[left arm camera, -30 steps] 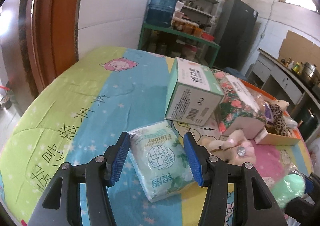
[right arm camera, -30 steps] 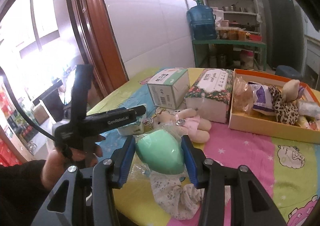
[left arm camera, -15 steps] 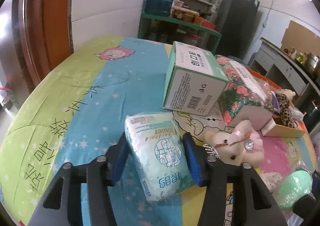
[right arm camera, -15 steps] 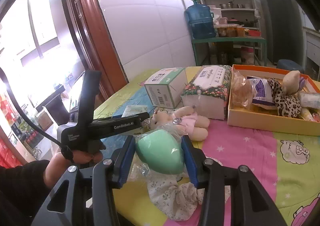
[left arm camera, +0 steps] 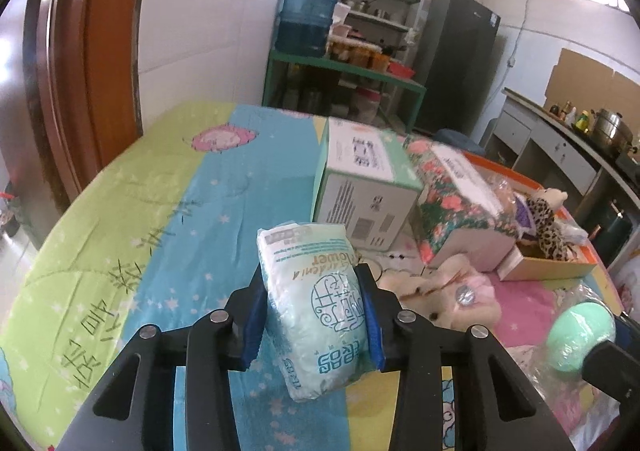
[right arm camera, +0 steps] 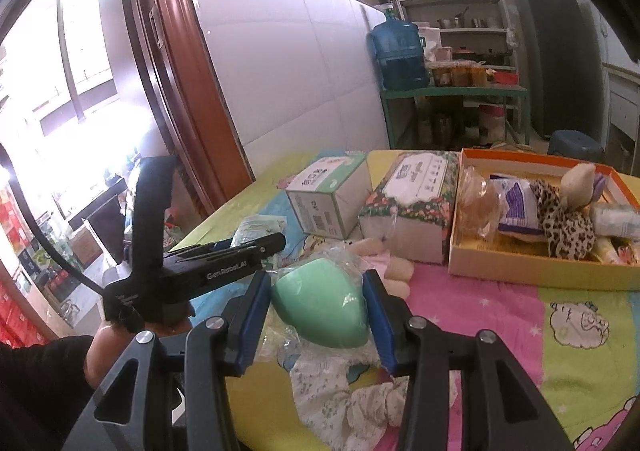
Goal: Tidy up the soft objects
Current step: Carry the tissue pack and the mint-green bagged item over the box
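Fingers of left gripper (left arm camera: 314, 325) closing on tissue pack (left arm camera: 314, 307), pads touching; right gripper (right arm camera: 318, 317) clamps green sponge (right arm camera: 320, 309), both likely bound for orange tray (right arm camera: 536, 271).

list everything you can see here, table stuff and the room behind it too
tissue pack: 1, pale green, between left pads
sponge: 1, mint, in clear wrap, between right pads
green box: 1, mid table
floral tissue box: 1, beside green box
pink plush: 1, in front of the boxes
orange tray: 1, holds leopard plush, packets
patterned cloth: 1, white, under sponge
water jug: 1, blue, on green rack
fridge: 1, dark, back wall
left gripper: closing on pack
right gripper: clamping sponge
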The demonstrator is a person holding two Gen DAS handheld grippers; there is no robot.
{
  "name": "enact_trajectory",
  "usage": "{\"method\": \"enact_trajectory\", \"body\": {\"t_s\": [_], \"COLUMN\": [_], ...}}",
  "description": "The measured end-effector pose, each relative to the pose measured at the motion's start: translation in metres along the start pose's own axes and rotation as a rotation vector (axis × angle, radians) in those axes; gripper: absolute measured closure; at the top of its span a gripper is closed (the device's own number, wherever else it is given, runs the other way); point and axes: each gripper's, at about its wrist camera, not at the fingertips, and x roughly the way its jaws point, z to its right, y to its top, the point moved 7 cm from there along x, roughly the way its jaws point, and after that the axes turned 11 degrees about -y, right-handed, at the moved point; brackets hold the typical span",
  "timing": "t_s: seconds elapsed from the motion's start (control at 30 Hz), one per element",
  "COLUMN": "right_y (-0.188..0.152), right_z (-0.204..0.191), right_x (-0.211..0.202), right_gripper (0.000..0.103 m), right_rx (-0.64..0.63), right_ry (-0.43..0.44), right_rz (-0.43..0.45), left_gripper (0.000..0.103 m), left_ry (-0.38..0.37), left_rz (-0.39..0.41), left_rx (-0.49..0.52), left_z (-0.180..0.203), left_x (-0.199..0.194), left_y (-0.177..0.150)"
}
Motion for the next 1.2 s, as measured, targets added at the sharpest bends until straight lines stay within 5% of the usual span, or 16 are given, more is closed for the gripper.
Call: {"method": "enact_trajectory", "body": {"t_s": [0.67, 1.2], "right_y": [0.044, 0.08], "right_z": [0.018, 0.073], "right_x": [-0.003, -0.007], "right_gripper": [0.056, 0.056], "right_rx": [0.014, 0.059], "right_ry": [-0.049, -0.138], "right_rz": [0.102, 0.169], "left_gripper": [0.061, 0.061], "left_ry": [-0.052, -0.148], "left_rz": [0.155, 0.189], "left_rx": [0.12, 0.225], "left_z": [0.048, 0.125], "left_x": [-0.033, -0.016], "left_y": [0.058, 0.105]}}
